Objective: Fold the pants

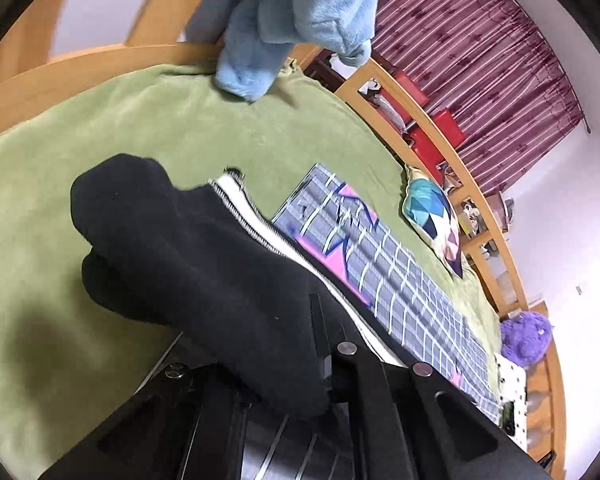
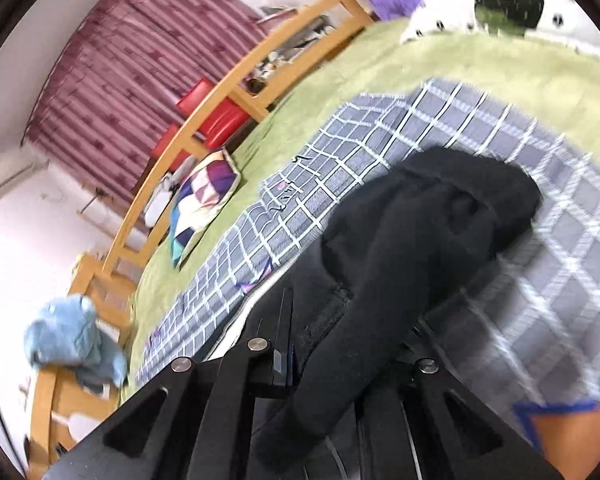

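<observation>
Black pants [image 1: 188,248] bunched, long axis running away from left claw [image 1: 324,344].

My left gripper [image 1: 332,344] is all matte black. Its fingers [image 1: 320,344] are flat, thin plates that get narrower to the tip. Behind them I see thick black link arms, each one with a round silver pivot pin on top. The body under them has angled cut-out holes, and light metal rods run between the arms. My right gripper [image 2: 300,340] has the same build: black fingers [image 2: 283,336], silver round pins on the links, triangular openings in the frame, thin pale rods below.
</observation>
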`<move>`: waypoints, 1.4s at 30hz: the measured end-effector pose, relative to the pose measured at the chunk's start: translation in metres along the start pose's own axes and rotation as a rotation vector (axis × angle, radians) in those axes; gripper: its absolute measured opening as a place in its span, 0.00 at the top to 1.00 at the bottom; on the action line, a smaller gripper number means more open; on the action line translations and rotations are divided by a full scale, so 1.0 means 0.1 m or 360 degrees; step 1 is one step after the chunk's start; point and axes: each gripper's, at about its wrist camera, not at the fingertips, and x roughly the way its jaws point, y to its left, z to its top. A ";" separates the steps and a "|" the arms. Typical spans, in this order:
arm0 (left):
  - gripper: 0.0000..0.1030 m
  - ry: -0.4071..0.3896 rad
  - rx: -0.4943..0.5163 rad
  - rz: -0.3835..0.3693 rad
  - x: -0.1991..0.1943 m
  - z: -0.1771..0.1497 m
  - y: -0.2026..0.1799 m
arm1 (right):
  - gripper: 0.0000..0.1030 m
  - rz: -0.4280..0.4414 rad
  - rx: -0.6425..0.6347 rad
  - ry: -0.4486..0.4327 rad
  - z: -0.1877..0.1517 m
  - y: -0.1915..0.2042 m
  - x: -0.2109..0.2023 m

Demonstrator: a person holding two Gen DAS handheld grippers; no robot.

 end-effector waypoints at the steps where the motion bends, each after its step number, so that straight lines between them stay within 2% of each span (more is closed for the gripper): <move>1: 0.92 0.0017 -0.0002 0.0006 -0.10 -0.10 0.09 | 0.93 -0.0013 -0.0044 0.0016 -0.06 -0.04 -0.22; 5: 0.92 0.0118 0.0048 0.0057 -0.35 -0.56 0.47 | 0.92 -0.0105 -0.0186 0.0129 -0.39 -0.31 -0.75; 9: 0.88 0.0232 0.0122 0.0257 -0.15 -0.83 0.62 | 0.86 -0.0194 -0.0197 0.0301 -0.80 -0.72 -0.72; 11: 0.71 0.0260 0.0204 0.0432 -0.09 -0.88 0.65 | 0.79 -0.0249 -0.0139 0.0379 -0.99 -0.95 -0.59; 12: 0.58 0.0268 0.0238 0.0538 -0.10 -0.89 0.62 | 0.68 -0.0257 -0.0119 0.0371 -1.06 -1.03 -0.59; 13: 0.52 0.0252 0.0273 0.0612 -0.16 -0.90 0.60 | 0.64 -0.0247 -0.0088 0.0348 -1.10 -1.10 -0.63; 14: 0.50 0.0219 0.0319 0.0642 -0.27 -0.94 0.56 | 0.57 -0.0225 -0.0058 0.0321 -1.11 -1.15 -0.70; 16: 0.38 0.0167 0.0407 0.0678 -0.45 -0.96 0.49 | 0.50 -0.0207 -0.0032 0.0236 -1.12 -1.26 -0.91; 17: 0.36 0.0148 0.0429 0.0694 -0.54 -0.98 0.46 | 0.42 -0.0203 -0.0020 0.0191 -1.10 -1.30 -0.99; 18: 0.36 0.0135 0.0425 0.0693 -0.60 -0.99 0.45 | 0.39 -0.0193 0.0005 0.0152 -1.05 -1.34 -1.03; 20: 0.36 0.0142 0.0376 0.0650 -0.66 -0.99 0.43 | 0.39 -0.0168 0.0079 0.0110 -0.92 -1.44 -0.98; 23: 0.36 0.0157 0.0309 0.0561 -0.69 -1.07 0.34 | 0.34 -0.0127 0.0177 0.0161 -0.74 -1.59 -0.66; 25: 0.36 0.0165 0.0298 0.0542 -0.67 -1.12 0.25 | 0.52 -0.0104 0.0368 0.0136 -0.64 -1.75 -0.46; 26: 0.36 0.0159 0.0296 0.0535 -0.68 -1.16 0.21 | 0.73 -0.0119 0.0394 0.0119 -0.58 -1.74 -0.43; 27: 0.36 0.0148 0.0298 0.0522 -0.69 -1.18 0.18 | 0.78 -0.0109 0.0320 0.0134 -0.52 -1.68 -0.40; 29: 0.36 0.0117 0.0333 0.0506 -0.73 -1.20 0.06 | 0.80 -0.0109 0.0056 0.0080 -0.35 -1.41 -0.51; 30: 0.36 0.0096 0.0365 0.0504 -0.76 -1.21 -0.01 | 0.80 -0.0040 -0.0078 0.0025 -0.25 -1.28 -0.66; 32: 0.36 0.0050 0.0429 0.0510 -0.81 -1.22 -0.13 | 0.79 0.0036 -0.0138 -0.0045 -0.15 -1.25 -0.83; 33: 0.35 0.0040 0.0450 0.0511 -0.81 -1.23 -0.17 | 0.78 -0.0002 -0.0142 -0.0053 -0.12 -1.29 -0.84; 35: 0.34 0.0038 0.0504 0.0503 -0.79 -1.23 -0.24 | 0.73 -0.0110 -0.0152 0.0024 -0.11 -1.45 -0.74; 38: 0.34 0.0042 0.0553 0.0540 -0.71 -1.24 -0.29 | 0.63 -0.0284 -0.0129 0.0312 -0.17 -1.72 -0.42; 40: 0.34 0.0064 0.0536 0.0520 -0.69 -1.23 -0.28 | 0.57 -0.0294 -0.0185 0.0317 -0.25 -1.77 -0.50; 42: 0.34 0.0087 0.0527 0.0505 -0.66 -1.22 -0.27 | 0.52 -0.0408 -0.0267 0.0280 -0.27 -1.71 -0.65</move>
